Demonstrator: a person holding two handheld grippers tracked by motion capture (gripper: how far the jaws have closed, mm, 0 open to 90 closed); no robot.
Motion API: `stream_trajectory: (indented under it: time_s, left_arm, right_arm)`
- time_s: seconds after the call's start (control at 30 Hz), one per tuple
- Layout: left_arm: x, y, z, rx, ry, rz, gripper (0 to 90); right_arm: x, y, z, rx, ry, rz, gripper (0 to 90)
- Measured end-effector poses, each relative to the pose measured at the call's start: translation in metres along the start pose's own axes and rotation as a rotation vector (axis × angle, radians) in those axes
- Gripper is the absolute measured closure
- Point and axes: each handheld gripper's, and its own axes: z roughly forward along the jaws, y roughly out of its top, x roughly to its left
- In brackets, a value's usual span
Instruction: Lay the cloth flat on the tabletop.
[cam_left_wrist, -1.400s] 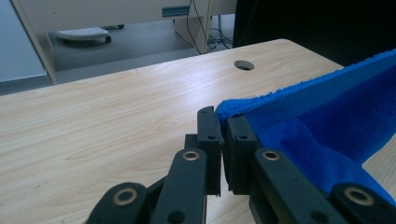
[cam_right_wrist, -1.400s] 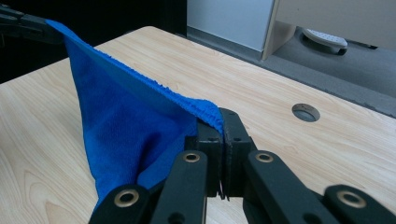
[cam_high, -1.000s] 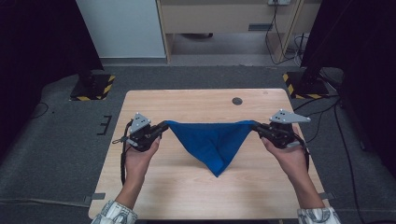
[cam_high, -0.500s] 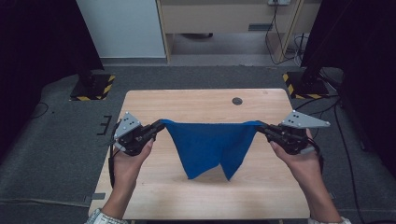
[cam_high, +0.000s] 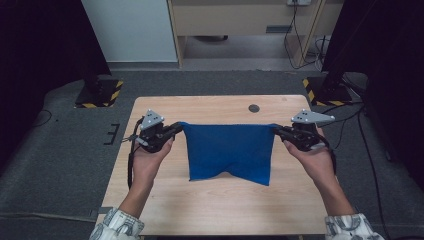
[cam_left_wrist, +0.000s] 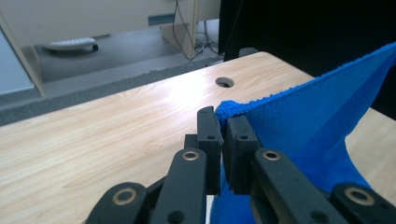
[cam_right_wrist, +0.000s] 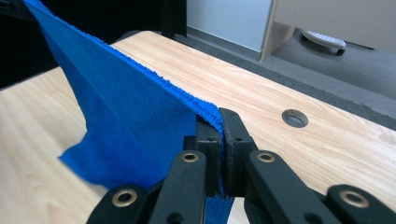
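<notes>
Blue terry-cloth square towel (cam_high: 229, 152), one item; held stretched between two grippers at the centre of the high view, upper edge taut and level, lower edge hanging loose toward the pale wooden table top (cam_high: 215, 205), lower corners uneven; whether the hem touches the wood cannot be told. Left black two-jaw gripper (cam_high: 176, 129): jaws pinched tight on the towel's upper left corner; the left gripper view shows the corner (cam_left_wrist: 229, 109) nipped between the pads. Right black two-jaw gripper (cam_high: 278, 131): jaws likewise clamped on the upper right corner, cloth fold (cam_right_wrist: 212, 114) caught between the pads. Round cable hole (cam_high: 254, 108) in the table, upper centre, well apart from the cloth. Step in hand, by judgement: spreading the towel flat, ahead of laying or folding. Next move calls for both hands to lower together, keeping tension equal, so the hem lands first and the cloth lies without creases.
</notes>
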Motion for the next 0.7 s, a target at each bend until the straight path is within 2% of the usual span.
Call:
stream_trajectory:
  time_s: [0.13, 0.2, 0.7]
  left_arm:
    - [0.005, -0.003, 0.015, 0.019, 0.014, -0.014, 85.7]
    - [0.007, -0.006, 0.026, 0.037, 0.030, -0.006, 85.7]
    - [0.019, -0.018, 0.063, 0.096, 0.077, -0.017, 85.7]
  right_arm:
    - [-0.008, -0.006, 0.012, 0.002, -0.009, 0.016, 87.9]
    - [-0.014, -0.011, 0.024, 0.021, -0.019, 0.017, 88.0]
    - [-0.032, -0.028, 0.058, 0.072, -0.050, 0.031, 88.0]
